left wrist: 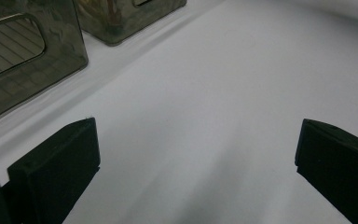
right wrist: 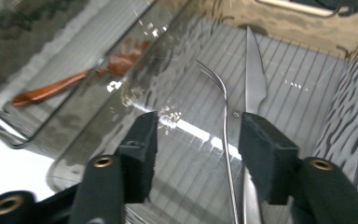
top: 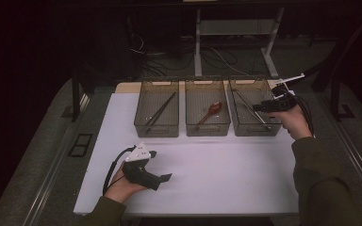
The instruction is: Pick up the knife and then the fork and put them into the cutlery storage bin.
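So my right gripper is hanging over the rightmost bin, jaws roughly half open with nothing pinched. The fork lies flat on the ribbed bin floor between the jaws, tines pointing away from me, and a knife sits just beside it. Middle bin has the reddish-brown spoon, left bin has dark chopsticks. My left gripper is parked low over the white table near the front edge, jaws wide apart and empty.
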`<control>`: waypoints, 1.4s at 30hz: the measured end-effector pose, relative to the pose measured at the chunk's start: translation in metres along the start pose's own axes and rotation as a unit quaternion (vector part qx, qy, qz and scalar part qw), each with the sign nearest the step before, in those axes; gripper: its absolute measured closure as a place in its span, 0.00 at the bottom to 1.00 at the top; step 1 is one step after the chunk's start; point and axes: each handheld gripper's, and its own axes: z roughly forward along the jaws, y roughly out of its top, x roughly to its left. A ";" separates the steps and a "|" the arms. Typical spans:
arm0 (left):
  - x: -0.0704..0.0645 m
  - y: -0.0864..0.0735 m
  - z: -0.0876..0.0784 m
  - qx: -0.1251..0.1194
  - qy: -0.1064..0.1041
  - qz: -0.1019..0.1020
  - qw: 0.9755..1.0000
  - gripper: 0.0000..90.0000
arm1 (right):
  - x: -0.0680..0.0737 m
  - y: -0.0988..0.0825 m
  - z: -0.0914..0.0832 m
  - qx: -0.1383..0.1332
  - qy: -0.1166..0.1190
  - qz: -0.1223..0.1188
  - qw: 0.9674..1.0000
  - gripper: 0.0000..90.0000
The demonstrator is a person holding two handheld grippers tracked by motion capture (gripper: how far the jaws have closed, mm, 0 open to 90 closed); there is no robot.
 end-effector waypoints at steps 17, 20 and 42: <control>0.003 -0.003 0.000 -0.005 0.009 0.003 1.000 0.00 | 0.019 -0.024 -0.025 -0.076 0.026 -0.031 0.996 0.35; 0.003 -0.003 0.000 -0.005 0.010 0.004 1.000 0.00 | 0.024 -0.030 -0.032 -0.089 0.029 -0.038 0.995 0.33; 0.000 -0.003 0.000 -0.006 0.017 0.000 1.000 0.00 | 0.074 -0.099 -0.042 -0.109 0.046 -0.095 0.988 0.21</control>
